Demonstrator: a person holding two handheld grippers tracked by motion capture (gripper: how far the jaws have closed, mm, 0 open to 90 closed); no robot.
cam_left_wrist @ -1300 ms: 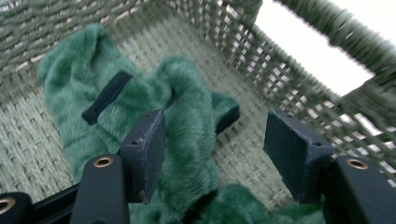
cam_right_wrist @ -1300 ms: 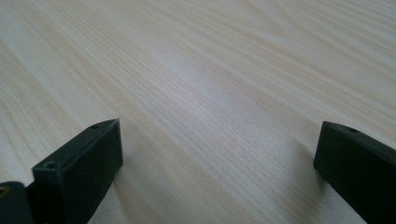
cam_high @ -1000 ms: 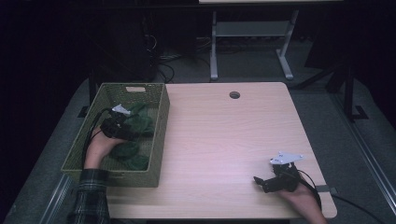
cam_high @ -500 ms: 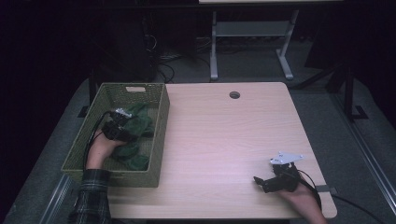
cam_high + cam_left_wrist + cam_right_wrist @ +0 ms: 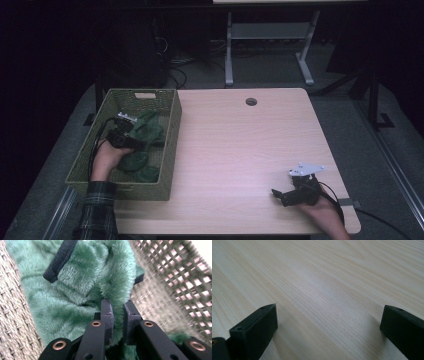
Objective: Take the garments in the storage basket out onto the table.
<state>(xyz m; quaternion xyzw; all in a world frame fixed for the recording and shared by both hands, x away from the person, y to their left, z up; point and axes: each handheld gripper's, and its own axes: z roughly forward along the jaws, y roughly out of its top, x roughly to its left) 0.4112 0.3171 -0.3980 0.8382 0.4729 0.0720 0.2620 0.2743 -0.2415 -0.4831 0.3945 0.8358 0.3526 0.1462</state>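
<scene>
Inside the olive woven basket (image 5: 170,145), the left gripper (image 5: 117,307), jaws just closing, is pinching plush green fleece cloth (image 5: 82,290); the right gripper (image 5: 327,325) is resting wide-jawed on the pale wooden table (image 5: 240,150).

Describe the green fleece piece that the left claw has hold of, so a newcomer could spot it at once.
Start at the woven olive basket on the table's left side. Several dark green plush pieces lie inside; the one meant is the green fleece piece toward the basket's far half, beside its right wall. Unlike the others, it has a fold pinched in the left claw, whose jaws have just been closing, and shows black edging.
</scene>
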